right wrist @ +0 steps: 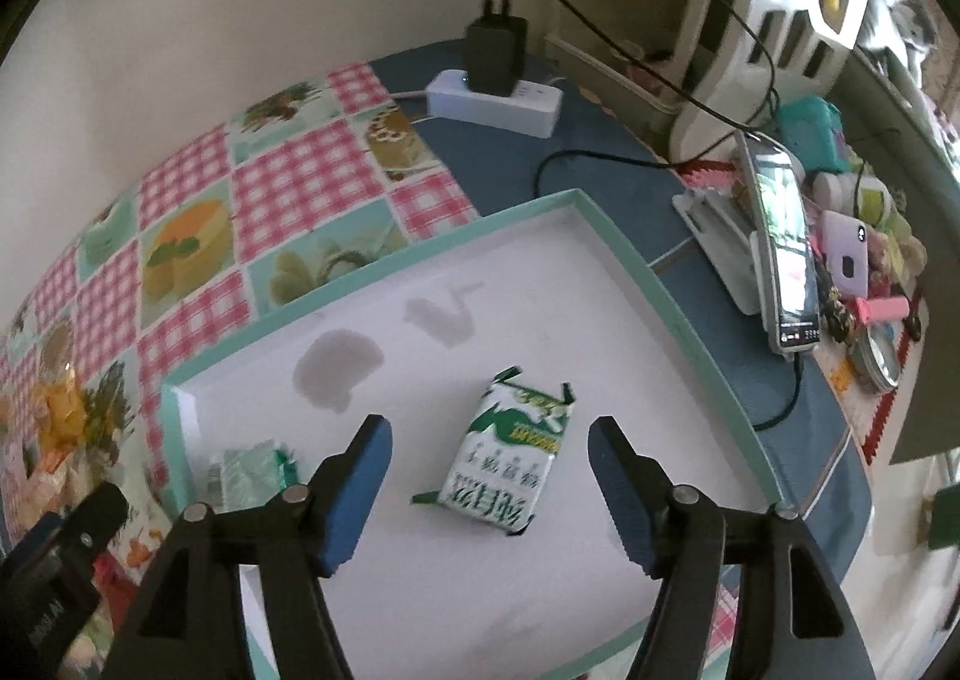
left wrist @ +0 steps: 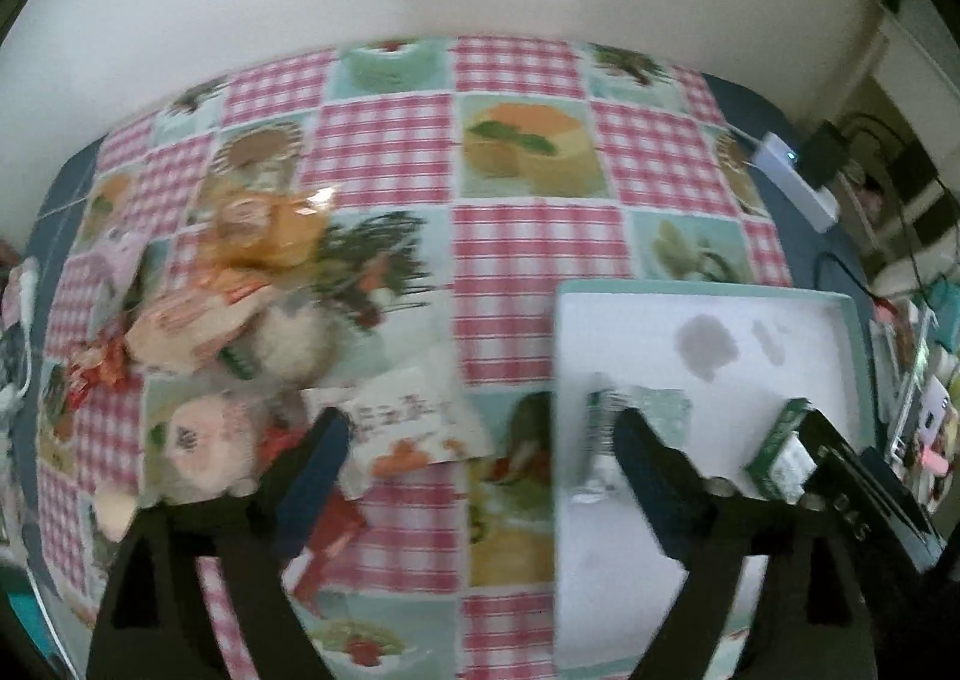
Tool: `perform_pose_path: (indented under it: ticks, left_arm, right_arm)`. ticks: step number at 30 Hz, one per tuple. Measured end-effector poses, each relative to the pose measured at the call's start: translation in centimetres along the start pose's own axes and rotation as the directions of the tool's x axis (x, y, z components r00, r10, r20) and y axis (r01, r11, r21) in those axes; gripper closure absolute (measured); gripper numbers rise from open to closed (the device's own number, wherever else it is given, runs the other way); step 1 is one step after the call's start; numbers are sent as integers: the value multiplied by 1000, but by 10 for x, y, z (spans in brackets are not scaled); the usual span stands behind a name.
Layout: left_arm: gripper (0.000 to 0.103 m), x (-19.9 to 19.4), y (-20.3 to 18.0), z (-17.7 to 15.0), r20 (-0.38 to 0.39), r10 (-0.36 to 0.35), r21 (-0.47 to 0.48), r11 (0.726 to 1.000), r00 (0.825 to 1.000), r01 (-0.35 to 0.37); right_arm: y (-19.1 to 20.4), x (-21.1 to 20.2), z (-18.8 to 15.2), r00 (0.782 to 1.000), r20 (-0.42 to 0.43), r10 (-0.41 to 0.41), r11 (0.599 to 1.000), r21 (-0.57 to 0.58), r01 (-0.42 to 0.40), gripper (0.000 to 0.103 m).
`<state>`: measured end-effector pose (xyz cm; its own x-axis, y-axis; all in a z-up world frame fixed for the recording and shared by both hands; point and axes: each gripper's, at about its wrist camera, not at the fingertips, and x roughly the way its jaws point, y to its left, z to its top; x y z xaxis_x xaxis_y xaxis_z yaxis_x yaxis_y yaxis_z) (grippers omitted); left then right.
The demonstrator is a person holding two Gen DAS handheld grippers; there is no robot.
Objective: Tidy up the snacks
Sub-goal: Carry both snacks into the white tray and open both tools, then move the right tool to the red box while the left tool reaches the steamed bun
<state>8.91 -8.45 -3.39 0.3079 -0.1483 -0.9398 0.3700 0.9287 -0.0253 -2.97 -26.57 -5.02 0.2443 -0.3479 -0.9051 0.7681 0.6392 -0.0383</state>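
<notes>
A white tray with a teal rim [right wrist: 606, 224] lies on the checked tablecloth. In it lie a green-and-white milk carton [right wrist: 510, 458] and a pale green wrapped snack [right wrist: 249, 467]. My right gripper [right wrist: 489, 491] is open above the tray, its jaws either side of the carton and not touching it. My left gripper [left wrist: 480, 476] is open and empty over the cloth at the tray's left rim [left wrist: 561, 356]. A pile of snack packets [left wrist: 240, 296] lies left of it, with a white packet [left wrist: 414, 422] nearest. The carton [left wrist: 786, 452] and green snack [left wrist: 636, 416] also show there.
A white power strip [right wrist: 498, 104] with a black charger and cables sits behind the tray. Phones on stands [right wrist: 786, 254] and small clutter crowd the right side. A wall runs along the back of the table.
</notes>
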Motion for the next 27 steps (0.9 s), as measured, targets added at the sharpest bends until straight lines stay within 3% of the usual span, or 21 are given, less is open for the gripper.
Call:
perform_pose_path:
  ticks: [7,14,16,27]
  left_arm:
    - [7,-11,38,-8,47,120,-35,992,992,-118]
    - [6,-22,77,-24,39,162,-99,982,986,-158]
    - [6,-24,90,-30,29,174,-121,978,984,-169]
    - [6,-30,156,-58,-27,210,-267,941,977,-210]
  right_arm:
    - [21,-8,-17,1000,5,17,997,-78,-17,16]
    - [38,-11,-36,999,-13,40,991,-128,-41,11]
    - [43,-13,-42,999,-14,51,989,-140,-53,0]
    - [63,-24,-65,999,-13,52,981,-185,-53,0]
